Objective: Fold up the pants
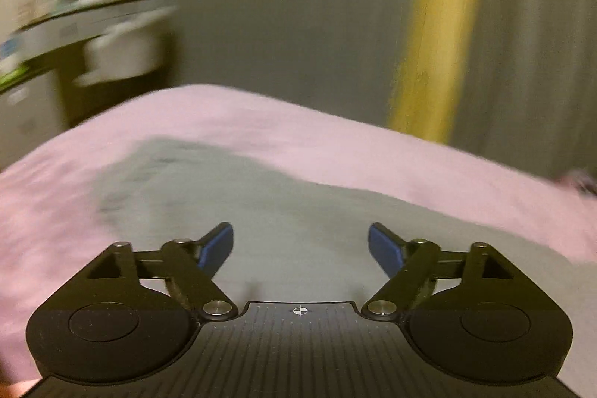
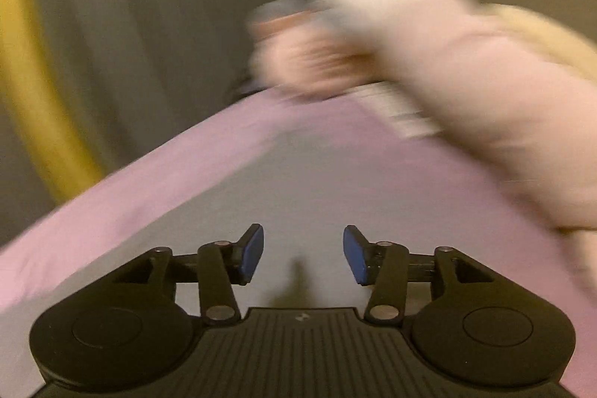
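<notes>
Left wrist view: left gripper is wide open, holding nothing, over grey pants on a pink sheet. Right gripper is partly open, also empty, above the pants.

Both wrist views low over bed

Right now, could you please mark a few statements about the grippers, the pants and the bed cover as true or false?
1. The left gripper is open and holds nothing. True.
2. The right gripper is clamped on the pants. False: its jaws stand apart with nothing between them.
3. The grey pants lie on a pink cover. True.
4. The cover is blue. False: it is pink.
5. A yellow strip stands behind the bed. True.
</notes>
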The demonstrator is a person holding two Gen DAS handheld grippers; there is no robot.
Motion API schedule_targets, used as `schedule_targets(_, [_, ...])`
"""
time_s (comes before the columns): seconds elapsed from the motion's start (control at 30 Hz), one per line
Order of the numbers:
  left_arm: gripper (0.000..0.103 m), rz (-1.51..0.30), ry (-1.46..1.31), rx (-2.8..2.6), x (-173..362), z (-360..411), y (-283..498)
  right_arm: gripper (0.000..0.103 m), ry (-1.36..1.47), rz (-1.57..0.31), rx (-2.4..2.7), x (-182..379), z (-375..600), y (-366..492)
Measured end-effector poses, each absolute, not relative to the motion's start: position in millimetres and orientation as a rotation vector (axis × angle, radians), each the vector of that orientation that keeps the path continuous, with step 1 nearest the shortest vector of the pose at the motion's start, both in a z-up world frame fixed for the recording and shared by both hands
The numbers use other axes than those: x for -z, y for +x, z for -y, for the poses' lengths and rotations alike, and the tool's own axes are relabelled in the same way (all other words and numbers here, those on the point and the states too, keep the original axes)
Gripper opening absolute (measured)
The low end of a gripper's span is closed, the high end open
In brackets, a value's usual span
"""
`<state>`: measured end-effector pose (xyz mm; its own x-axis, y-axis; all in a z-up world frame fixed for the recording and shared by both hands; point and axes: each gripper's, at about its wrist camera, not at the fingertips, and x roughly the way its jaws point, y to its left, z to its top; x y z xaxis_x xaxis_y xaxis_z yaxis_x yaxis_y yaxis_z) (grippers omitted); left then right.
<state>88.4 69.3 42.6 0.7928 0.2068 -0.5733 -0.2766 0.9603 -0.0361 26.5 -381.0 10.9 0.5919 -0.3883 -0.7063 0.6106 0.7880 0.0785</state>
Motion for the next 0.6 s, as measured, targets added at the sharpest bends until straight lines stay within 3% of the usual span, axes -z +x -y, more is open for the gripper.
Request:
schedule_targets(0.17, [0.087,-0.696,0.037,-0.121,-1,11,149,0.050,0.153,-0.851,0.131,27,252,95])
schedule_targets(0.3, [0.088,-0.727,0.157,-0.104,26,37,169,0.065,-0.110,-0.870,0.000,56,202,115])
schedule_targets(0.33, [0.089,-0.730,0.206,-0.114,34,39,175,0.077,-0.143,-0.870,0.000,62,204,117])
schedule_targets(0.4, [0.099,-0.713,0.258,-0.117,45,35,180,0.086,-0.119,-0.853,0.010,68,228,120])
schedule_targets(0.6, [0.101,-0.687,0.201,-0.093,43,-3,174,0.091,-0.026,-0.867,0.282,63,349,106])
